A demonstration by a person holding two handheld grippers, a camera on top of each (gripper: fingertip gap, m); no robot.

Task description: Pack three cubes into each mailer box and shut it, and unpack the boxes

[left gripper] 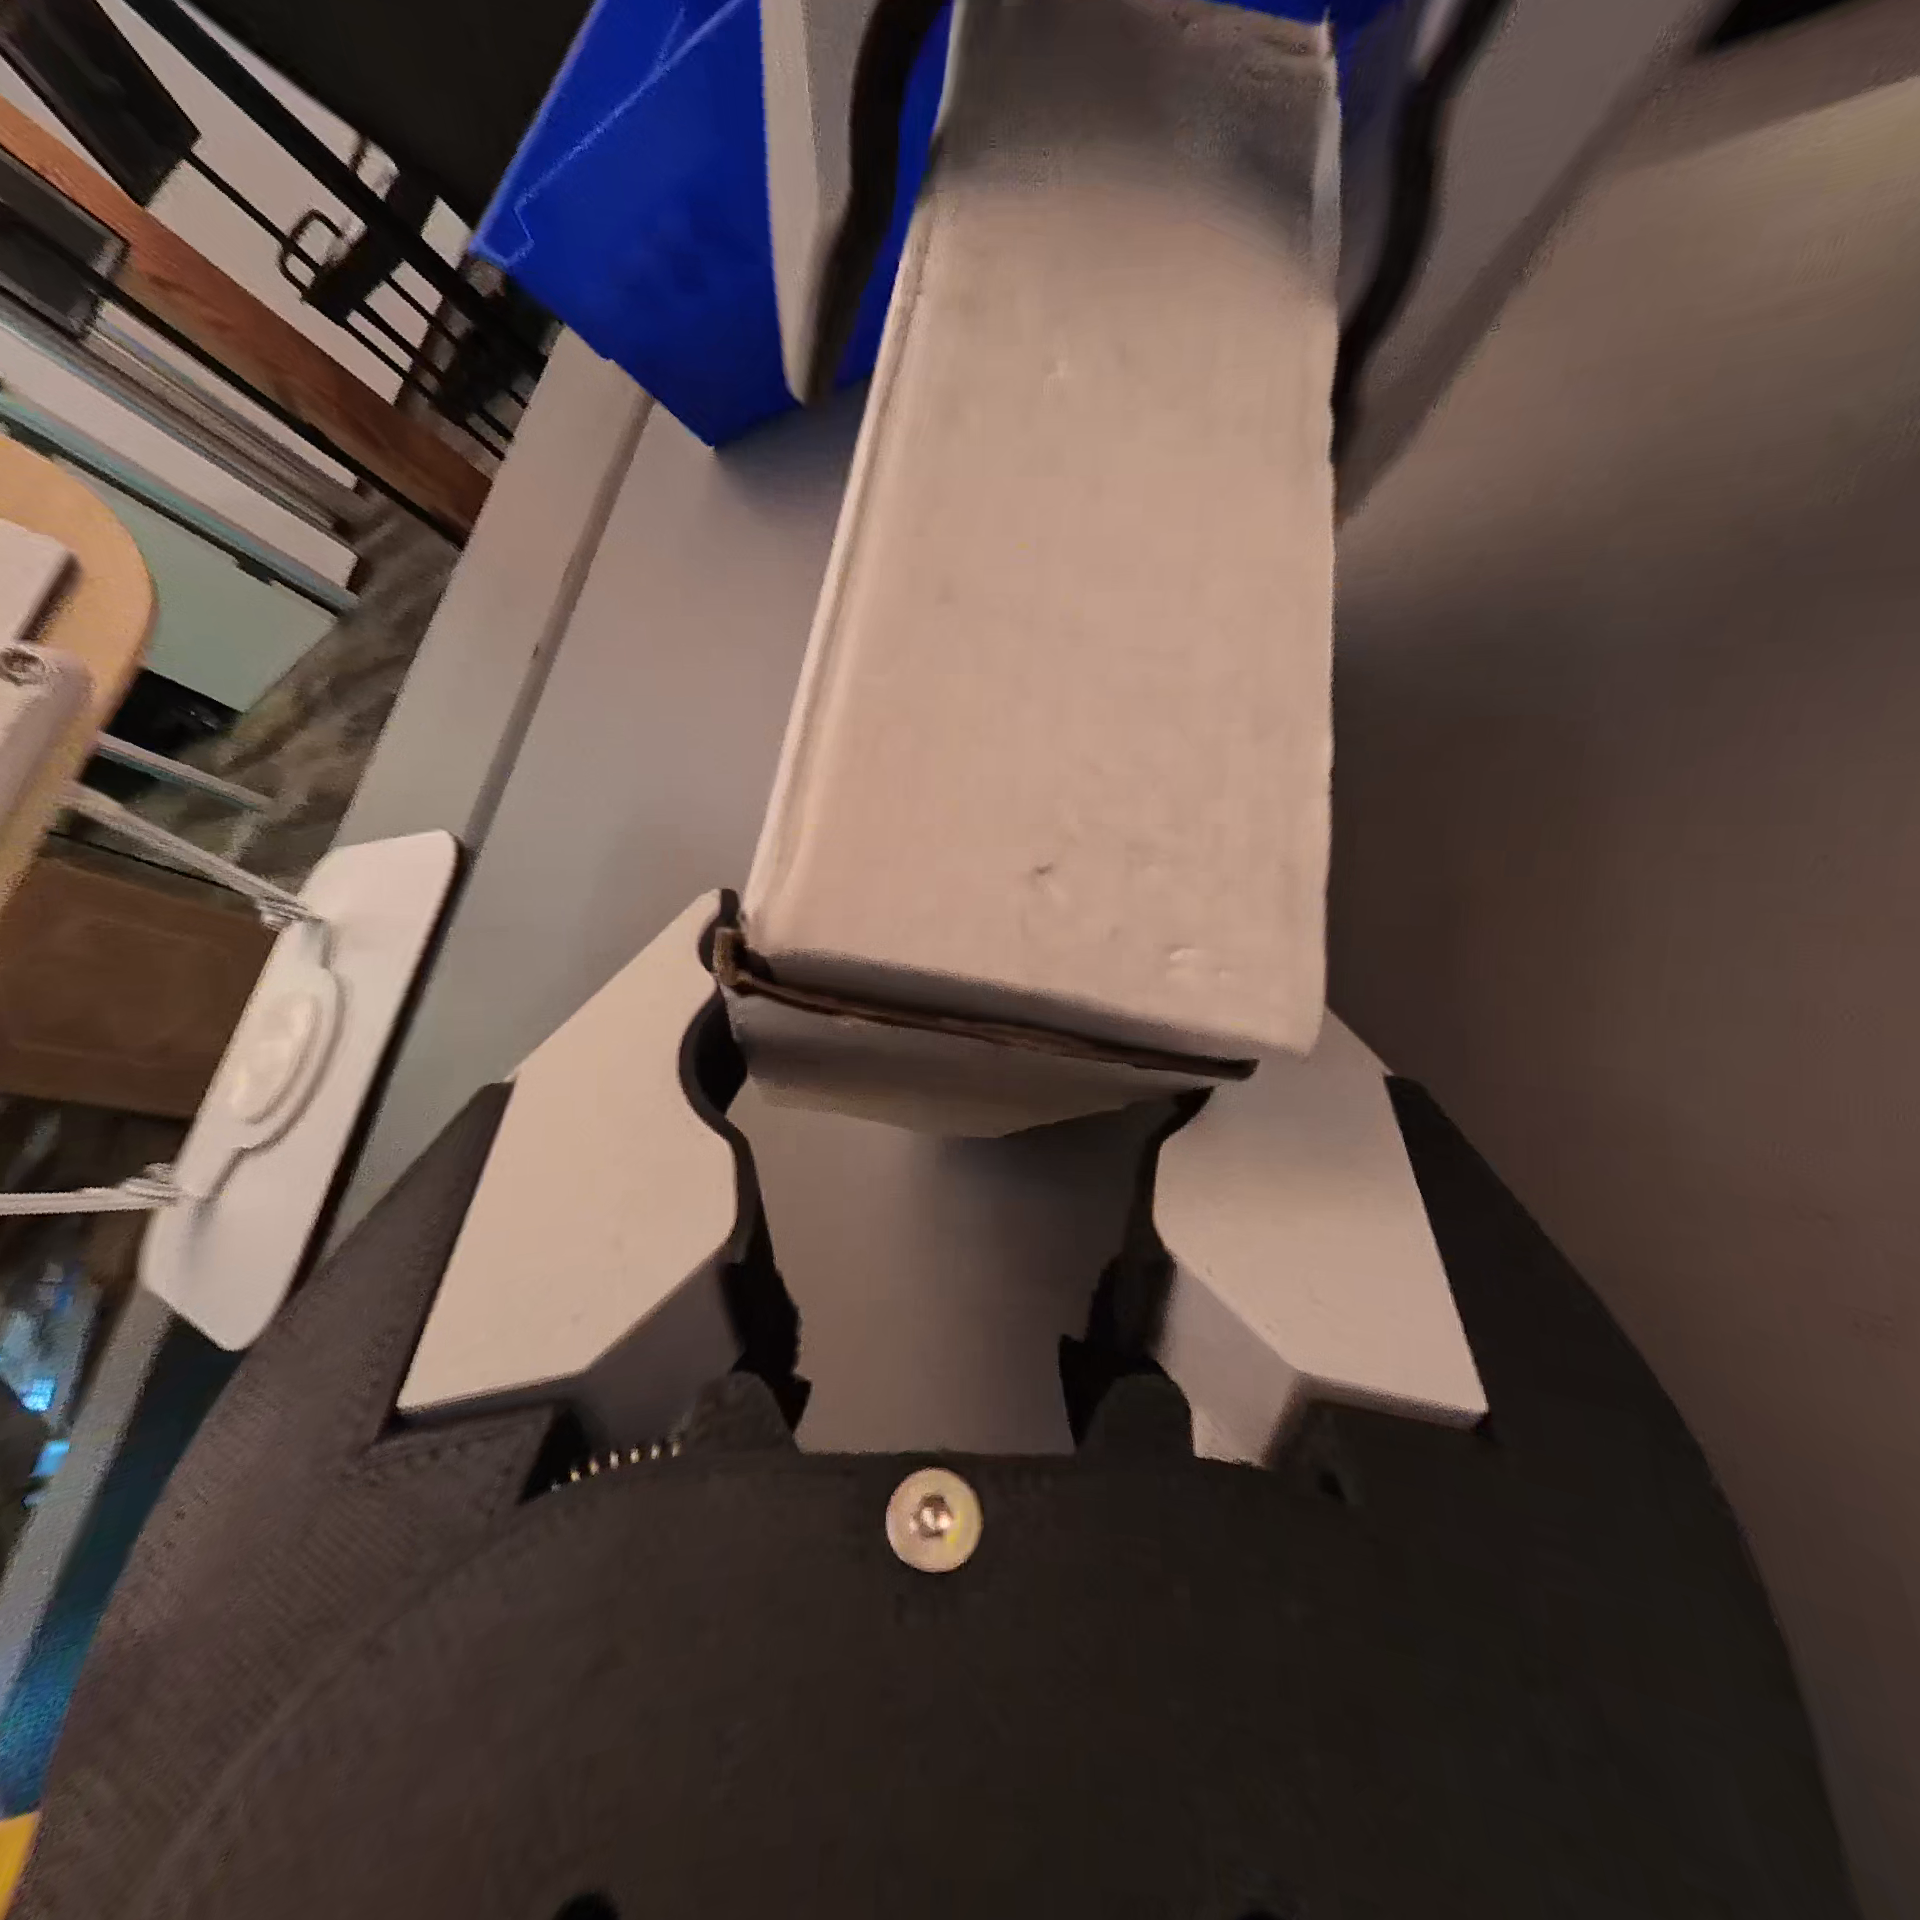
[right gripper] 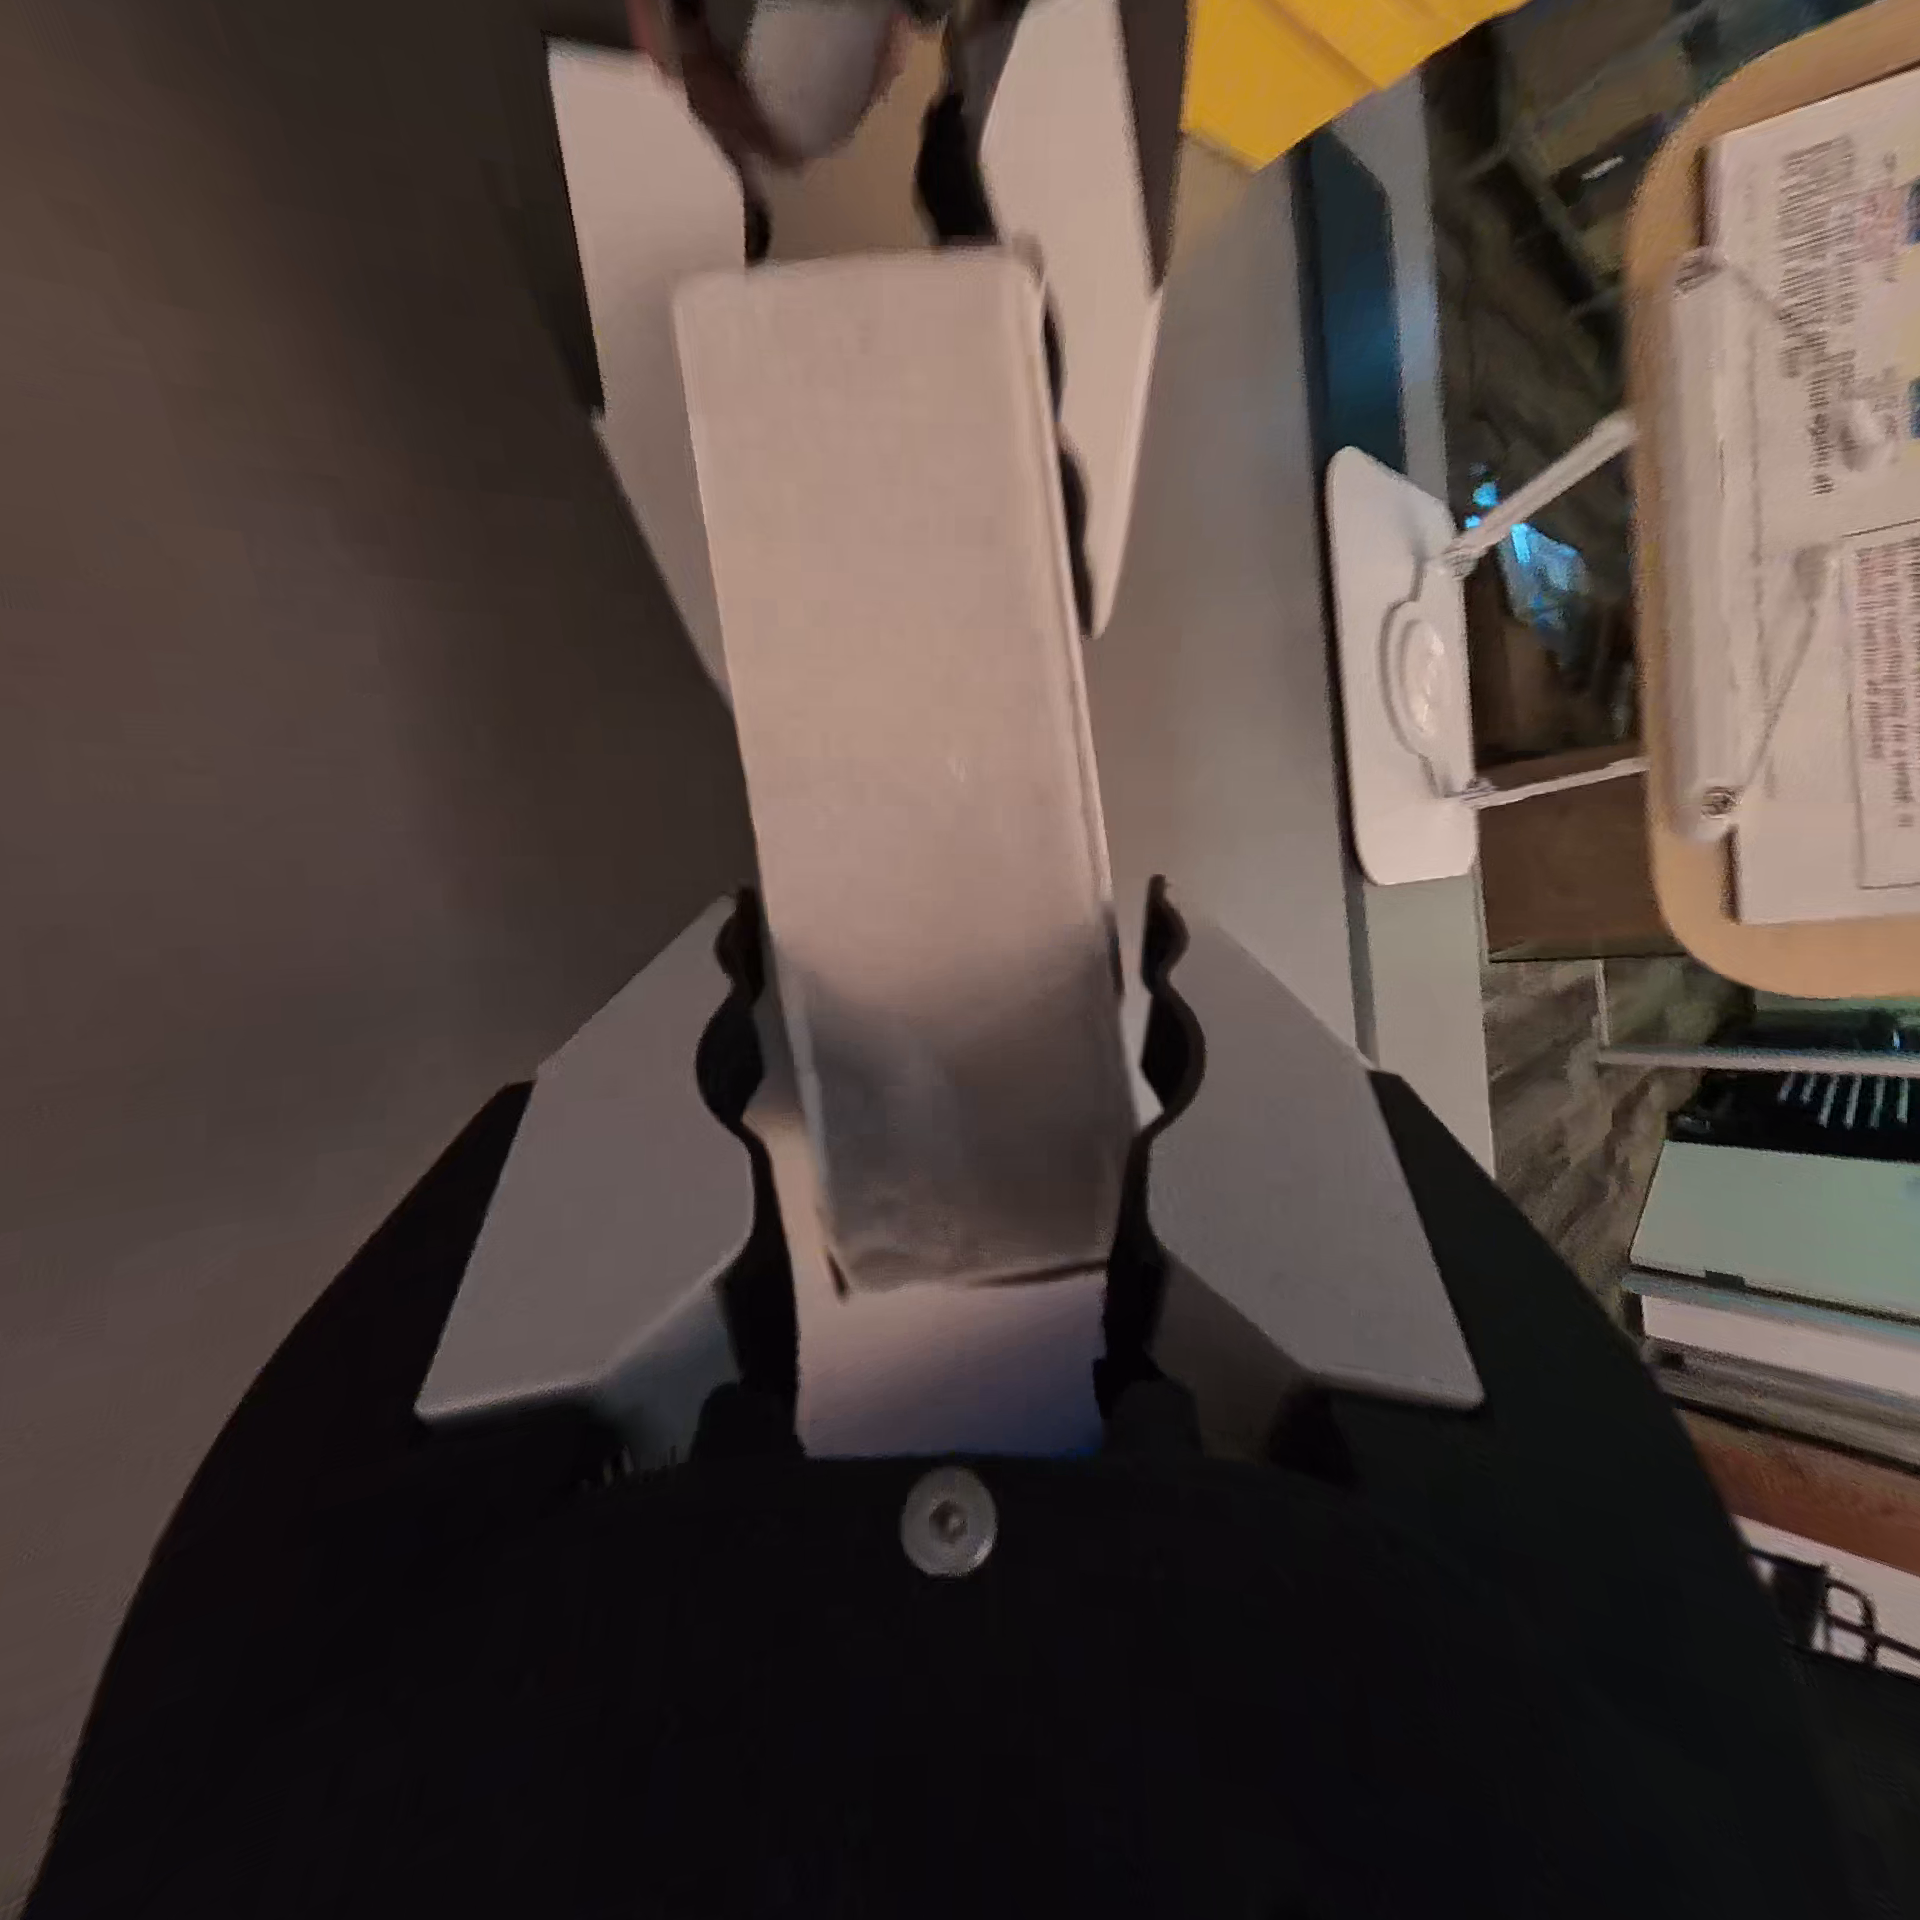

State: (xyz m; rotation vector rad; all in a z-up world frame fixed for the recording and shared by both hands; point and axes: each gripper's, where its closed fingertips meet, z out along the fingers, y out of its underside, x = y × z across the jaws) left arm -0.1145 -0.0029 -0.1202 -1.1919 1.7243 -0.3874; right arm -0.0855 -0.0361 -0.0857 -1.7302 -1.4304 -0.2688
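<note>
A: Where's the mailer box (left gripper: 1049, 665) rn?

B: Held up off the grey worktop (left gripper: 1621, 935) betw. both tongs, 1 at each end. Left tongs (left gripper: 961, 1070) are clenched on the near short end, right by the seam where the flap tucks in. Right tongs (right gripper: 935, 1049) grasp the opposite end; in the right wrist view the box (right gripper: 894, 644) runs straight out from them to the other pair.

A: Shut?

B: Looks shut; I see no gap at the lid seam, but can't tell what's inside.

A: How'll it handle?

B: White cardboard w/ small dents on the face, so light, fairly stiff along the edges, softer mid-panel. Prob. crushes if squeezed hard. If 3 cubes are in it they could slide when tilted. Surface looks matte, not slippery.

A: Best hold?

B: The ends or corners, where folded walls back each other up; avoid the flat middle. Blue bin (left gripper: 665, 239) sits just past it, on the worktop.
</note>
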